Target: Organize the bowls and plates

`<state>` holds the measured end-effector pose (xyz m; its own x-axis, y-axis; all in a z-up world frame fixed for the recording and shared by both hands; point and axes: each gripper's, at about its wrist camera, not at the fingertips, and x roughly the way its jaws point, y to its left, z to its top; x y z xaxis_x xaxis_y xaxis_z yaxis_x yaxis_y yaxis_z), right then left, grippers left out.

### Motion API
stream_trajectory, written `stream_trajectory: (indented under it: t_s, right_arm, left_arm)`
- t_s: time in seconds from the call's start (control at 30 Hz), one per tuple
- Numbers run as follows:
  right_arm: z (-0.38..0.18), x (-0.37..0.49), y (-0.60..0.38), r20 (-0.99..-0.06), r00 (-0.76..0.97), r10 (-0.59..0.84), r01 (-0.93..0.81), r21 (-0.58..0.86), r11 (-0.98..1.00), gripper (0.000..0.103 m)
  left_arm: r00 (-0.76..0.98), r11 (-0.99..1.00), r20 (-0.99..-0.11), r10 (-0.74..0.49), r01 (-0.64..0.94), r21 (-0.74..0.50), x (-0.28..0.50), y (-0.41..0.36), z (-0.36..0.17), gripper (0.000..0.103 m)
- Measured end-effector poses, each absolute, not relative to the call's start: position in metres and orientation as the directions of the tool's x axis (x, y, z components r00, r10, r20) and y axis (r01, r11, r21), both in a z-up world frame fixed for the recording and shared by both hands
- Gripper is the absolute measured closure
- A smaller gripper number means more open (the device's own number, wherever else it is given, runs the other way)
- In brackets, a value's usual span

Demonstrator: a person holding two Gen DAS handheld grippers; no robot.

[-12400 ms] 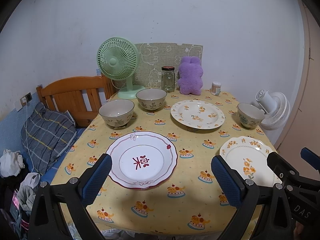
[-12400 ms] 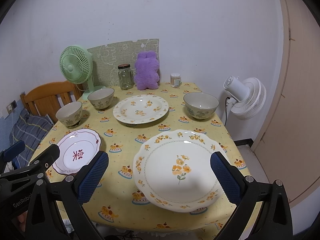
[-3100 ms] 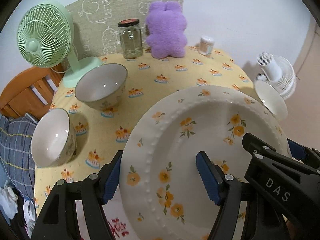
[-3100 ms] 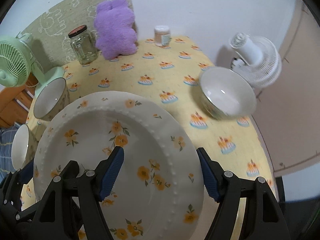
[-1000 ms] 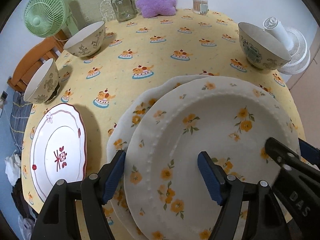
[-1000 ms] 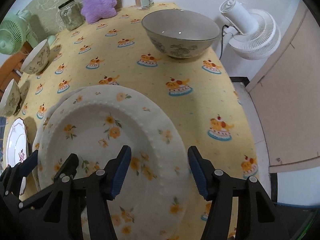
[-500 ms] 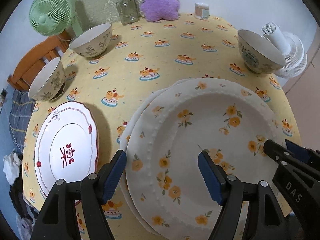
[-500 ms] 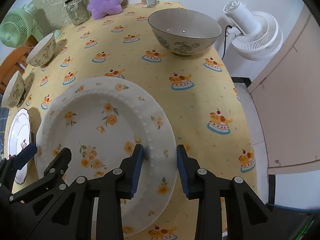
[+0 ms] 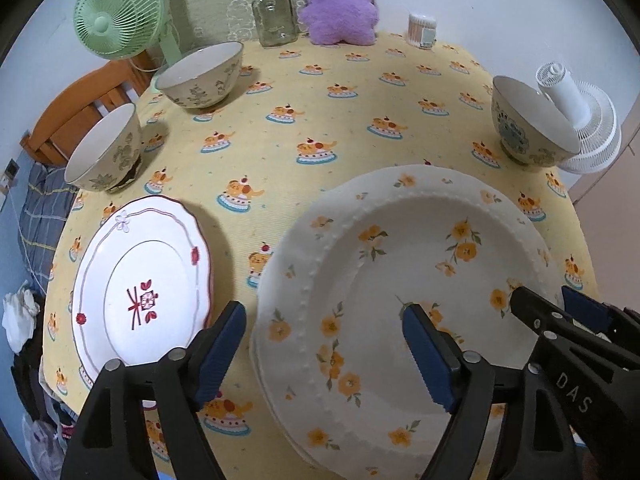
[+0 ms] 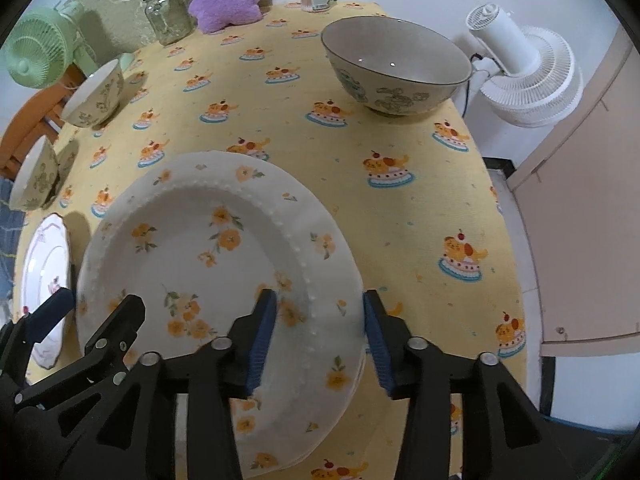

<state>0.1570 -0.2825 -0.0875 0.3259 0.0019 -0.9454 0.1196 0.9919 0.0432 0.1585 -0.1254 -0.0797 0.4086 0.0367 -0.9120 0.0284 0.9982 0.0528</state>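
Observation:
A white plate with orange flowers [image 9: 420,248] lies on top of a second plate, whose edge [image 10: 354,380] shows beneath it, at the near right of the yellow table. My left gripper [image 9: 322,348] straddles the plate's left rim; its jaws are opening and the pads do not press on it. My right gripper [image 10: 320,336] straddles the right rim of the same plate [image 10: 192,248], its jaws also opening and clear of the rim. A red-trimmed plate [image 9: 140,280] lies at the near left. Two bowls [image 9: 200,76] [image 9: 106,152] stand at the far left and one bowl [image 10: 394,68] at the far right.
A green fan [image 9: 116,16], a glass jar [image 9: 274,14], a purple plush [image 9: 340,4] and a small container [image 9: 422,30] line the back edge. A white fan [image 10: 528,76] stands off the table's right side, a wooden chair [image 9: 68,120] off its left.
The flowered plate has come down flat onto the other plate. The right jaws narrowed around its rim and then widened; the left jaws widened. Both grippers have drawn back slightly.

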Motion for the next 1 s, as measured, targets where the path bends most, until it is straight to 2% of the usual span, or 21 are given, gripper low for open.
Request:
stream_trajectory:
  t_s: [0.33, 1.0]
  right_arm:
    - [-0.058, 0.158, -0.256, -0.911, 0.413, 0.019, 0.064, 0.049, 0.997, 0.029]
    - [-0.031, 0.157, -0.097, -0.879, 0.475, -0.034, 0.099, 0.015, 0.995, 0.028]
  left_arm:
    - [0.428, 0.999, -0.903, 0.032, -0.04, 0.017, 0.151, -0.077, -0.06, 0.008]
    - [0.458, 0.993, -0.887, -0.058, 0.118, -0.004, 0.162, 0.059, -0.045, 0.006]
